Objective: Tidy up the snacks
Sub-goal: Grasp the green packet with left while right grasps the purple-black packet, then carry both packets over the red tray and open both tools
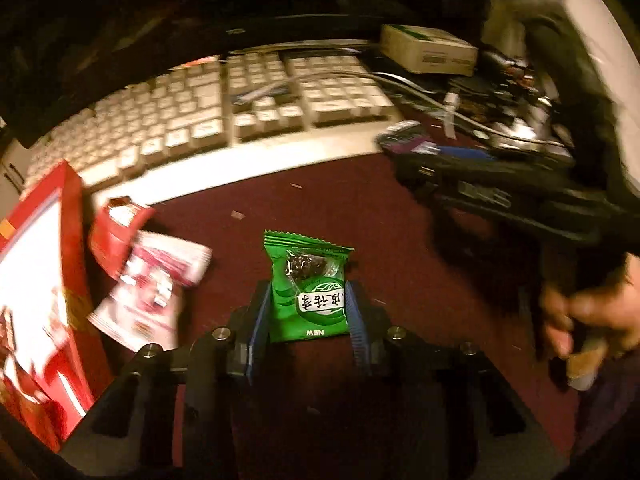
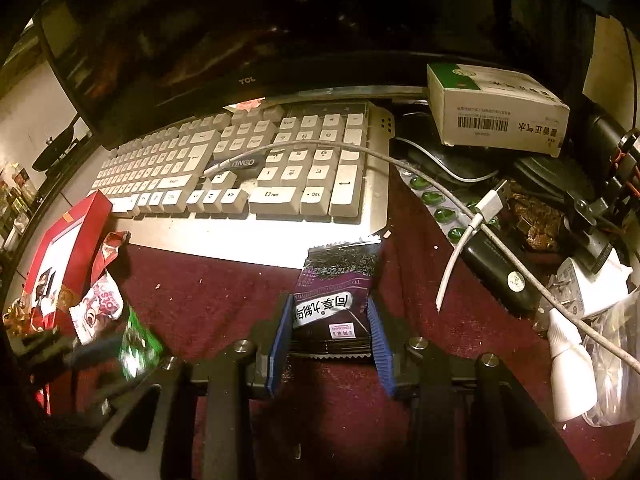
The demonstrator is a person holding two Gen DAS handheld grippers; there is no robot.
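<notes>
My left gripper is shut on a green snack packet and holds it over the dark red table mat. My right gripper is shut on a dark purple snack packet; it also shows in the left wrist view at the right. A red snack box stands at the left, with a pink-and-white packet and a red wrapper beside it. In the right wrist view the red box, the pink packet and the blurred green packet sit at the left.
A white keyboard lies behind the mat below a TCL monitor. A white medicine box, cables, a black device, green pill blisters, a white charger and a white bottle crowd the right side.
</notes>
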